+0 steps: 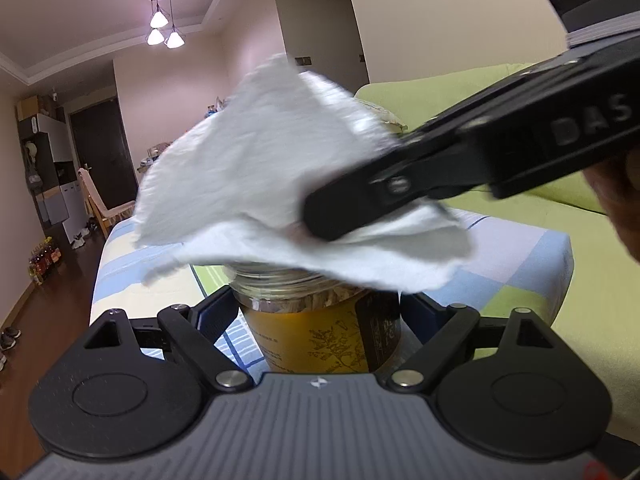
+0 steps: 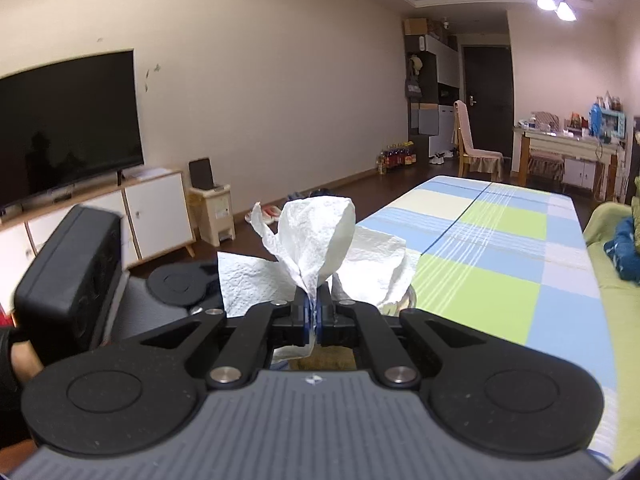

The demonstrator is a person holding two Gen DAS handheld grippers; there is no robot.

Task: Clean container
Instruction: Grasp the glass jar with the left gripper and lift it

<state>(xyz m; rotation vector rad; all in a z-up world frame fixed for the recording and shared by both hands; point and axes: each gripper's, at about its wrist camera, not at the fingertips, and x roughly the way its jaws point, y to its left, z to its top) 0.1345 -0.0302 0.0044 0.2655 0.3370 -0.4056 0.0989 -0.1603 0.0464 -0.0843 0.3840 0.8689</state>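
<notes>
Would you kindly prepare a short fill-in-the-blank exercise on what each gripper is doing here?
1. The left gripper grips a ____ with a yellow label.
2. The right gripper pinches a white ____.
3. The table is covered by a ____ cloth.

Missing words: jar; paper towel; checked

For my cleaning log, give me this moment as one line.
left gripper: shut on jar | right gripper: shut on paper towel | towel over jar mouth | jar upright on checked table
</notes>
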